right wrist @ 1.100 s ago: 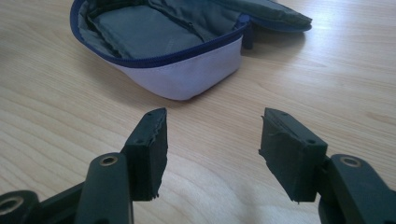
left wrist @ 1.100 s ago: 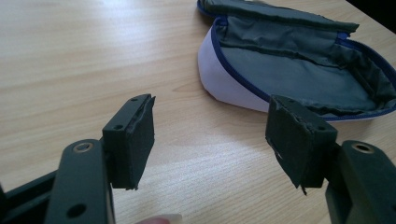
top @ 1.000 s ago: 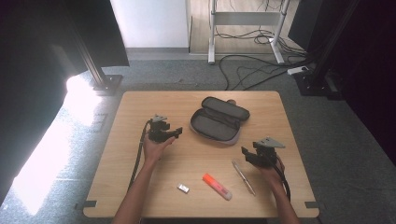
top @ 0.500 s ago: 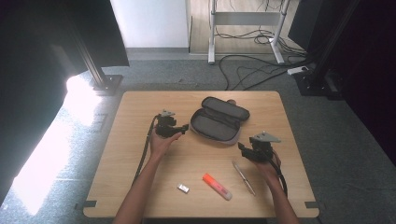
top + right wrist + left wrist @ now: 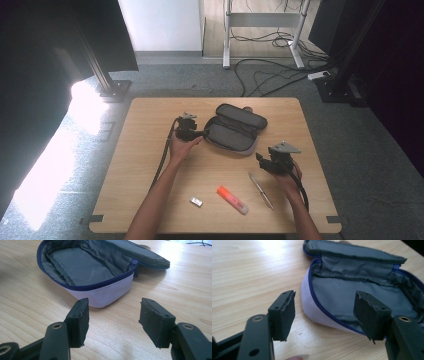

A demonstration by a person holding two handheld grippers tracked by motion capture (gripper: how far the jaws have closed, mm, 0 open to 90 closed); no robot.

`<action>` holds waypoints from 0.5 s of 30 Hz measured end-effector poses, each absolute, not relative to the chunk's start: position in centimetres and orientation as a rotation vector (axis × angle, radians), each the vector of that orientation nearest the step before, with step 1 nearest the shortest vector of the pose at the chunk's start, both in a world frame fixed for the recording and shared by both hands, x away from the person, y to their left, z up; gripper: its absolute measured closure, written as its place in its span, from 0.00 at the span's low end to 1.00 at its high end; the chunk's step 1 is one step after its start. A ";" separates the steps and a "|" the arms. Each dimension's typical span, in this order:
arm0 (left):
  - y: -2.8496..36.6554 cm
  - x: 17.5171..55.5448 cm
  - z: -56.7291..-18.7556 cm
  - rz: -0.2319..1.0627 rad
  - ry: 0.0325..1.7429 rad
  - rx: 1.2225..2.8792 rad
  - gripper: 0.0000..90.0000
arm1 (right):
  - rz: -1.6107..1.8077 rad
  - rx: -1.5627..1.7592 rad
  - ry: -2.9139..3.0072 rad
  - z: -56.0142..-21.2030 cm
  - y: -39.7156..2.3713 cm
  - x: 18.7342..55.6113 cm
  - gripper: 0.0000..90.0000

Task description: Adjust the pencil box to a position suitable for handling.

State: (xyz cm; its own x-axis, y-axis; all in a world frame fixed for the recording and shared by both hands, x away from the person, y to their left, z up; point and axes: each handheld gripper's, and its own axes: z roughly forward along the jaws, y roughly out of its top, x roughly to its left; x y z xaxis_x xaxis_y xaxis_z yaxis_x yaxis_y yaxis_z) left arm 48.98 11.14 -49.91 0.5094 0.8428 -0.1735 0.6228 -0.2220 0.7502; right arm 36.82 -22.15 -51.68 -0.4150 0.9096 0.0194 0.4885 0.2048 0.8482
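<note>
Nearest the table's [image 5: 150, 200] front edge lie an eraser [image 5: 196, 201], an orange marker [image 5: 232, 199] and a pen [image 5: 261, 189], probably waiting to be packed. Just beyond them the right gripper [image 5: 260, 161] hovers with jaws spread and empty, facing the open pencil case [image 5: 235, 131]. Farther back the left gripper [image 5: 202, 133], jaws also spread, sits at the case's rim [image 5: 322, 310], likely to steady it

Open pencil case [image 5: 235, 129] blocking mid tabletop [image 5: 140, 150]; pen [image 5: 261, 190], highlighter [image 5: 232, 199], eraser [image 5: 196, 202] strewn near front edge; left half passable.
</note>
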 end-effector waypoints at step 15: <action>9.5 51.2 -51.2 0.391 1.231 1.989 0.38 | 1.110 1.269 2.011 -51.6 -22.0 36.3 0.44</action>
